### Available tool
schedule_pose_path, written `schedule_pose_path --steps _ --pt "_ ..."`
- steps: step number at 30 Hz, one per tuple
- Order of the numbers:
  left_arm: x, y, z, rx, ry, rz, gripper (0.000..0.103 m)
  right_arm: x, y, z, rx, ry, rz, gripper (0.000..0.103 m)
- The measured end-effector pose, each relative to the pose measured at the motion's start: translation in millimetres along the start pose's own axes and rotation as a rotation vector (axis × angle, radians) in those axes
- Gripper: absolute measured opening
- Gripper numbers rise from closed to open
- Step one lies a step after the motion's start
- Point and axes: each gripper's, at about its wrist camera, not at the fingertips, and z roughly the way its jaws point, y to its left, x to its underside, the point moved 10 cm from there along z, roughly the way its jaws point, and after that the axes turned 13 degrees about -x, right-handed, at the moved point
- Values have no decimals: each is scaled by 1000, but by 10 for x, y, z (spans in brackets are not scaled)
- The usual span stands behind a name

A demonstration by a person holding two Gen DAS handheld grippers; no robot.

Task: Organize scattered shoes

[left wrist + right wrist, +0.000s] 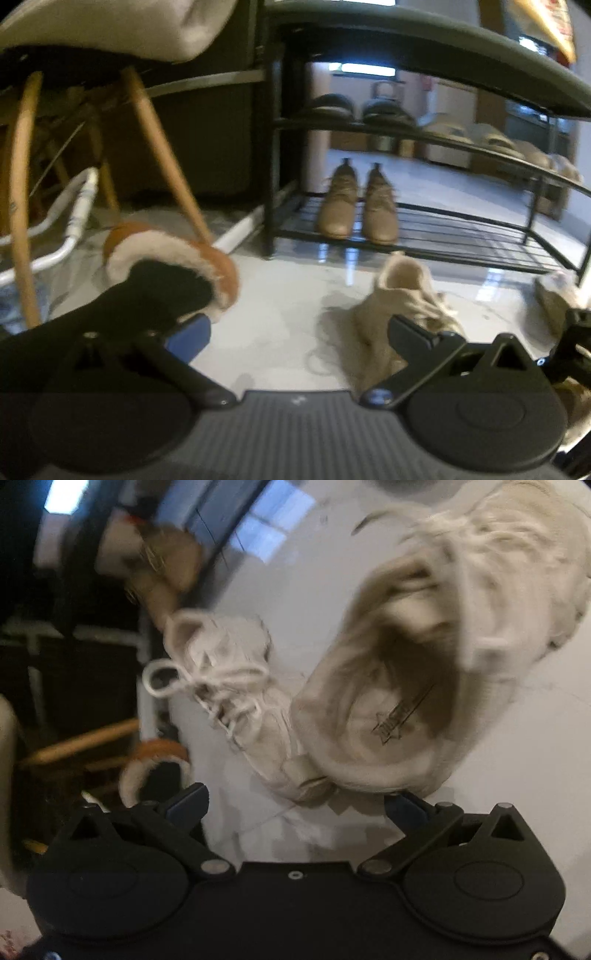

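Left gripper (299, 332) spread wide, holding nothing, low over pale floor (280, 291). Just past its right finger, a beige lace-up sneaker (402, 295); by its left finger, a brown fleece-lined slipper (173, 254) against a wooden chair leg (166, 158).

Right gripper (295, 801) likewise splayed and unladen, hovering close above a second beige sneaker (424, 657), opening upward, insole print visible only here.

Only from the left wrist: black shoe rack (424, 243) far ahead, tan shoe pair (358, 203) on its bottom tier, bare bars rightward.
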Motion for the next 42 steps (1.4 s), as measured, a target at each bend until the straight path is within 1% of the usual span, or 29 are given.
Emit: schedule_pose_path --steps 2,4,6,7,8,11,12,13,14,16,17,18,19,21,22,23,26,27,28,29,30,31,32,35,38,41,42 --pt "15 51 35 -10 17 -33 102 8 180 -5 -31 82 -67 103" --pt "12 64 50 -7 30 -61 102 -31 371 -193 -25 121 -188 103" --pt "19 25 51 6 38 -74 102 -150 595 -530 -7 134 -359 103" --pt "22 6 52 12 42 -81 102 -197 647 -659 21 128 -431 103" --pt "27 -15 51 20 48 -88 102 -292 713 -852 89 115 -574 103" --pt "62 -81 3 64 72 -120 102 -490 743 -1166 302 70 -933 103" --pt "74 -103 -18 80 79 -132 102 -492 701 -1176 358 84 -1026 103" --pt "86 -125 -39 95 87 -143 102 -483 632 -1172 420 112 -1128 103" --pt "98 -142 -57 109 94 -153 102 -437 487 -1130 490 176 -1244 103" --pt "159 -177 -86 157 123 -182 102 -303 261 -1049 546 277 -1402 103" --pt "189 -211 -111 173 130 -176 102 -238 160 -1002 570 326 -1473 103" --pt "212 -247 -133 185 130 -163 102 -156 68 -921 591 389 -1543 103" --pt "229 -283 -152 196 129 -152 102 -37 -78 -823 631 489 -1651 103" --pt "232 -353 -179 214 113 -134 102 36 -216 -708 691 560 -1796 103" --pt "235 -385 -190 221 106 -125 102 26 -269 -648 716 569 -1834 103" --pt "238 -409 -198 225 101 -119 102 2 -320 -593 741 577 -1857 103" --pt "248 -472 -207 237 97 -106 102 -196 -478 -489 819 583 -1785 103" --pt "240 -490 -194 242 100 -105 102 -252 -523 -458 841 584 -1764 101" --pt "242 -499 -194 241 98 -101 102 -284 -551 -436 852 585 -1750 102" --pt "239 -505 -196 238 92 -94 102 -312 -587 -423 848 592 -1719 98" --pt "236 -510 -198 234 84 -88 102 -306 -597 -419 830 598 -1688 90" --pt "230 -512 -199 230 76 -85 102 -295 -594 -420 824 598 -1661 90" --pt "227 -513 -199 227 71 -83 102 -281 -584 -439 829 583 -1621 85" --pt "226 -500 -178 223 82 -92 102 -287 -569 -553 836 519 -1510 83" --pt "260 -519 -151 208 97 -70 102 -344 -568 -730 844 432 -1368 79" --pt "307 -540 -117 187 119 -36 102 -439 -585 -908 884 318 -1173 77" --pt "353 -557 -78 165 148 -1 102 -477 -592 -974 897 262 -1082 76"
